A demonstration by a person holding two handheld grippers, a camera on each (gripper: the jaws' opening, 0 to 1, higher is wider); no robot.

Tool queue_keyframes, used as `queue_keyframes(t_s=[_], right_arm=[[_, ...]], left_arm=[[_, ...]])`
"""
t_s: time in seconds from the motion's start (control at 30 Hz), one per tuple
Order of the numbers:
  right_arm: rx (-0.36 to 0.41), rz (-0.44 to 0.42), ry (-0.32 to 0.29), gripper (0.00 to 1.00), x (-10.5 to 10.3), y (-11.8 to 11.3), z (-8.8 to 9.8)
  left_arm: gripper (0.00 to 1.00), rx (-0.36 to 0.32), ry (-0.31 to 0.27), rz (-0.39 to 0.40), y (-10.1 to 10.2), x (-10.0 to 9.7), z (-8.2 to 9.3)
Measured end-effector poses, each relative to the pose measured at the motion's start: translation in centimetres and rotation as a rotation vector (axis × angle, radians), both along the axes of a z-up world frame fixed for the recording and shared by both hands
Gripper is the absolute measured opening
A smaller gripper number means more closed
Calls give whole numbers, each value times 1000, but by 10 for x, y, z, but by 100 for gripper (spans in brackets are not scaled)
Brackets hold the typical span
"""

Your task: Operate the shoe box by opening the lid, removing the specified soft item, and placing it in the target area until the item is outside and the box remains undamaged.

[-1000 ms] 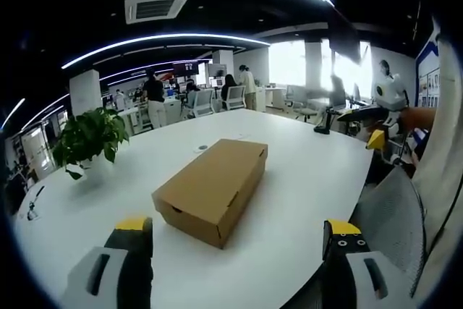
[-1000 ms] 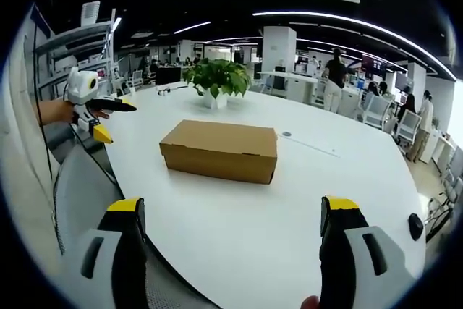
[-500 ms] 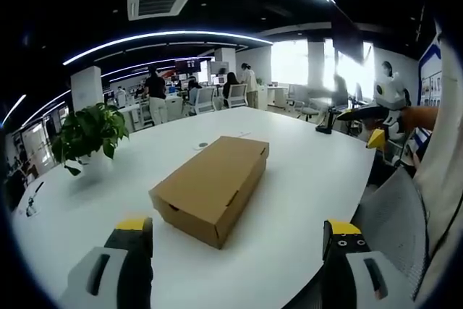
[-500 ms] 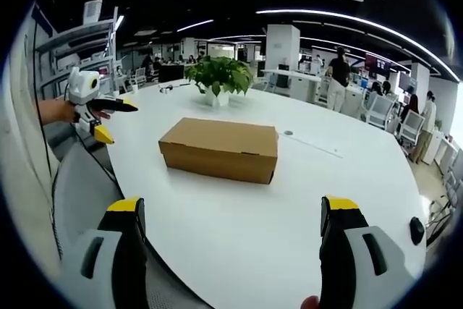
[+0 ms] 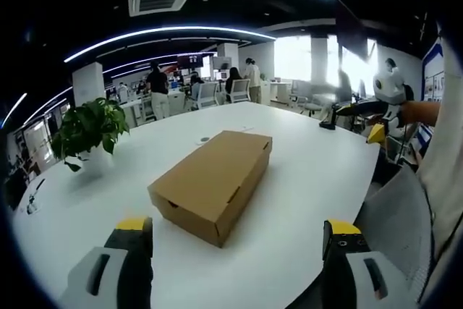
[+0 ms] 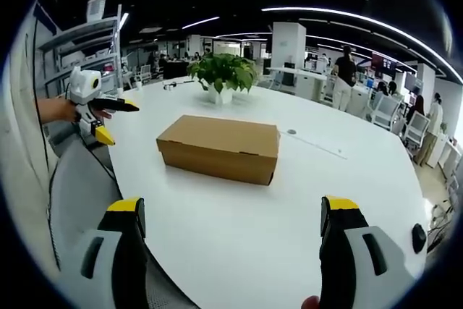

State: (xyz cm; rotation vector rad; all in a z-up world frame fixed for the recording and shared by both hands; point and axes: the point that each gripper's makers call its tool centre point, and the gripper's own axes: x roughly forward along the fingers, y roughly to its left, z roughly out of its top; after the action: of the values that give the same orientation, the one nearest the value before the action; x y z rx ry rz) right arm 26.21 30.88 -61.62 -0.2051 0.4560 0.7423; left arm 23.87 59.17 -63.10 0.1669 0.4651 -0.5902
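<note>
Ahead of both tongs (image 5: 239, 240) (spread wide) lies the closed shoe box (image 5: 211, 182).

Ahead of the left gripper (image 5: 236, 240) and the right gripper (image 6: 234, 215), bare white surface (image 6: 239, 215) lies open up to the closed shoe box (image 6: 218, 148). Beyond the box, a potted plant (image 6: 221, 77) stands well apart, leaving room around it.

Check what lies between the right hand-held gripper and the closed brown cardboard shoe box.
Nothing: in the right gripper view, bare white table runs from the open right hand-held gripper to the closed brown cardboard shoe box.
</note>
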Motion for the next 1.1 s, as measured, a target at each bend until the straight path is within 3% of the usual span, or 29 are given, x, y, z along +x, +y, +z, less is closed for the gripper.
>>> queue_keyframes(t_s=[0.8,1.1], right_arm=[[-5,104,16,92,41,11,-16],[-20,143,7,88,62,14,-32]], left_arm=[[96,37,29,36,-6,20,-18],[91,26,31,116,-5,32,-29]])
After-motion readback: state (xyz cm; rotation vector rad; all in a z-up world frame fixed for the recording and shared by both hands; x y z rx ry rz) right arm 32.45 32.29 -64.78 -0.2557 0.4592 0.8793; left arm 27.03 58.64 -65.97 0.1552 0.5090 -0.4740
